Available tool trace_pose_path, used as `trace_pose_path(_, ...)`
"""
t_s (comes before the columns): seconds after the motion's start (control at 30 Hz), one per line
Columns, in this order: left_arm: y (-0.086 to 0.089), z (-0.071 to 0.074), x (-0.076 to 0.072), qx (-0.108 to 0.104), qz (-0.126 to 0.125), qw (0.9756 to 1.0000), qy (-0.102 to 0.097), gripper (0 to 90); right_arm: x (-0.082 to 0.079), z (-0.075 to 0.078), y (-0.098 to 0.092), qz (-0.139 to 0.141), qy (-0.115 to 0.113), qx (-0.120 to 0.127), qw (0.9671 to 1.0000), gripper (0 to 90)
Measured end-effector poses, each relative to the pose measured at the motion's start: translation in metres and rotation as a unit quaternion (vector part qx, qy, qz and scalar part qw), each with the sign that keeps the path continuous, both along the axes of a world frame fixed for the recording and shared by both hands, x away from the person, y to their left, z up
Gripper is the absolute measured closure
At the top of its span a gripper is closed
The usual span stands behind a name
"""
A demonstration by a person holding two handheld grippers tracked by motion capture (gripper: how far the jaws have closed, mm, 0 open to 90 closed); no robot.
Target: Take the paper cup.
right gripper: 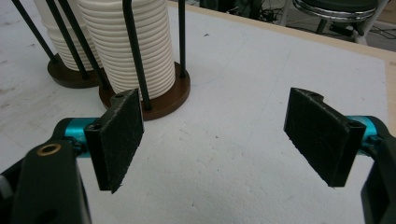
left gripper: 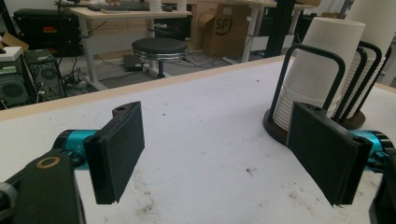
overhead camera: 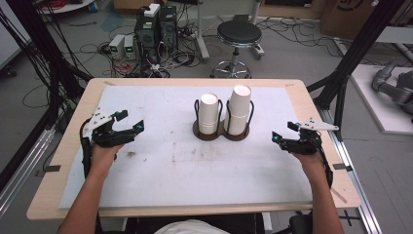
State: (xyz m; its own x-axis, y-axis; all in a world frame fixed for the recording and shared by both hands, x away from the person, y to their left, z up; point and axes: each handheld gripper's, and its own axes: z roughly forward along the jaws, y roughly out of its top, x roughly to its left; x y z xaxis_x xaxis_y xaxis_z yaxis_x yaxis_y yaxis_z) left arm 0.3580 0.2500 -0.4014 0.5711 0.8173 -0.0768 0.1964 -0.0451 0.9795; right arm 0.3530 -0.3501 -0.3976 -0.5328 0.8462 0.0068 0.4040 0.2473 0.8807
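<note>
Two stacks of white paper cups stand upside down in a double brown holder point(overhead camera: 221, 134) with black wire loops at the middle of the table. The left stack point(overhead camera: 209, 113) is shorter than the right stack point(overhead camera: 238, 109). My left gripper point(overhead camera: 130, 120) hovers over the white mat at the left, open, with nothing between its pads. Its own view shows the left stack point(left gripper: 314, 70) ahead at the right. My right gripper point(overhead camera: 283, 131) is at the right side, open and empty, and the right stack point(right gripper: 127, 46) stands just beyond its left pad.
A white foam mat point(overhead camera: 165, 165) with some dirt marks covers the wooden table point(overhead camera: 63, 146). Beyond the far edge stand a black stool point(overhead camera: 238, 34), computer boxes point(overhead camera: 156, 27) and loose cables on the floor. Black frame posts point(overhead camera: 350, 53) rise at the right.
</note>
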Motion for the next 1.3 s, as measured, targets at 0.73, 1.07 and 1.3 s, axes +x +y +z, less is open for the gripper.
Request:
trace_pose_path(0.73,-0.005,-0.002,-0.003,0.008,-0.01,0.9999,0.004,19.2,-0.009,0.018,0.027,0.033,-0.065,0.018,0.9972,44.1)
trace_pose_path(1.07,-0.006,-0.002,-0.002,0.009,-0.007,0.9999,0.006,19.2,-0.013,0.022,0.06,0.093,-0.086,-0.001,0.9919,83.8)
trace_pose_path(1.3,-0.005,-0.004,-0.001,0.008,-0.006,0.9999,0.01,19.2,-0.009,0.026,0.077,0.094,-0.105,0.006,0.99,90.0)
